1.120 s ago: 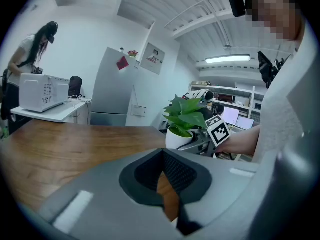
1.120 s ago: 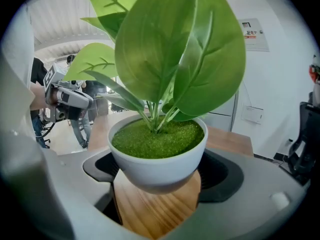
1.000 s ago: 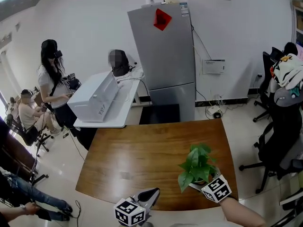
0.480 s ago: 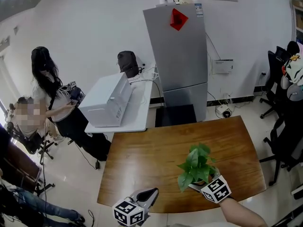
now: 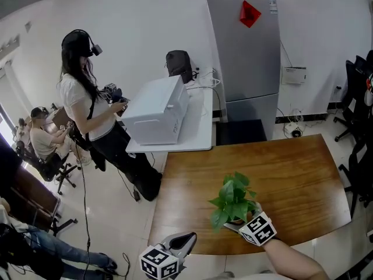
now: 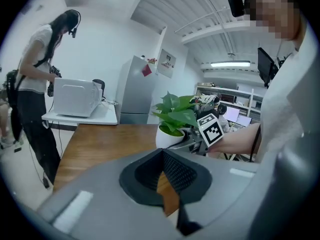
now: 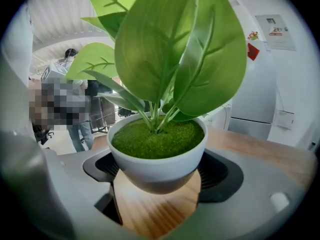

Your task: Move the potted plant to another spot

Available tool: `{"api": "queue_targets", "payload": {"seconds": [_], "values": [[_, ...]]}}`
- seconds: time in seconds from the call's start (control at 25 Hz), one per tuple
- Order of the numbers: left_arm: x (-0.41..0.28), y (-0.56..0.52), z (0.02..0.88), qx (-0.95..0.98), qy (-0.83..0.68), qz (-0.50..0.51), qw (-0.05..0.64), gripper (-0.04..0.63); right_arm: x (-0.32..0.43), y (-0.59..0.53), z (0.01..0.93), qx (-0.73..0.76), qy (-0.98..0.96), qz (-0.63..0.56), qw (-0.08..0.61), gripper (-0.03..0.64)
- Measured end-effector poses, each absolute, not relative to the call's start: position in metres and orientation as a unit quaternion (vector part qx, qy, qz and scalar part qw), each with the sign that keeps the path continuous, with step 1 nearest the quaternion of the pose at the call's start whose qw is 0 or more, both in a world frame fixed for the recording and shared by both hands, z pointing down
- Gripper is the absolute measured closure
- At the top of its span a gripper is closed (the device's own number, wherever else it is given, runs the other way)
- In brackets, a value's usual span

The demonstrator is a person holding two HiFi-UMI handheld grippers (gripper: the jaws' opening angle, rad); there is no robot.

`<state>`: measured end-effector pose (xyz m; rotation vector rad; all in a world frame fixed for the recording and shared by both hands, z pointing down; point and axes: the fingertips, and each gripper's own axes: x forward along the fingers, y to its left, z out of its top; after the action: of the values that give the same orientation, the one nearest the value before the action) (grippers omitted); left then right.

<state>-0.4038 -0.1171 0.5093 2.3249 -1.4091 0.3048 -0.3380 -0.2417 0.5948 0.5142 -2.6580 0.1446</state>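
The potted plant [image 5: 232, 198], green leaves in a small white pot [image 7: 157, 166], hangs just above the near part of the brown wooden table [image 5: 291, 168]. My right gripper [image 5: 236, 221] is shut on the pot, one jaw on each side of its round body [image 7: 157, 176]. The left gripper view shows the pot [image 6: 167, 136] ahead and to the right, over the table [image 6: 105, 144]. My left gripper [image 5: 186, 239] floats off the table's near left corner, its jaws [image 6: 162, 154] closed together and holding nothing.
A white side table [image 5: 195, 134] carrying a white box appliance [image 5: 156, 111] stands beyond the wooden table's left end, with a grey fridge [image 5: 247, 57] behind. A standing person [image 5: 93, 112] is at the left, seated people [image 5: 41, 144] further left, and office chairs [image 5: 358, 156] at the right.
Both grippers and the held plant have travelled left along the table's near edge, from its right part to its left part. The standing person now appears closer to the white table.
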Motion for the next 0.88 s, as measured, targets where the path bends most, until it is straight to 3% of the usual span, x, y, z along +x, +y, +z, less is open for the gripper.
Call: {"api": "queue_targets", "payload": {"seconds": [0.32,0.88], "values": [[-0.448,-0.094,0.517,0.805,-0.555,0.079,0.196,0.607,-0.412,-0.223,0.626,0.113,-0.963,0.034,0.241,0.152],[-0.481,-0.052,0.535,0.77,-0.598,0.082,0.208,0.607,-0.457,-0.203,0.674,0.068,-0.961,0.029,0.267,0.15]]}}
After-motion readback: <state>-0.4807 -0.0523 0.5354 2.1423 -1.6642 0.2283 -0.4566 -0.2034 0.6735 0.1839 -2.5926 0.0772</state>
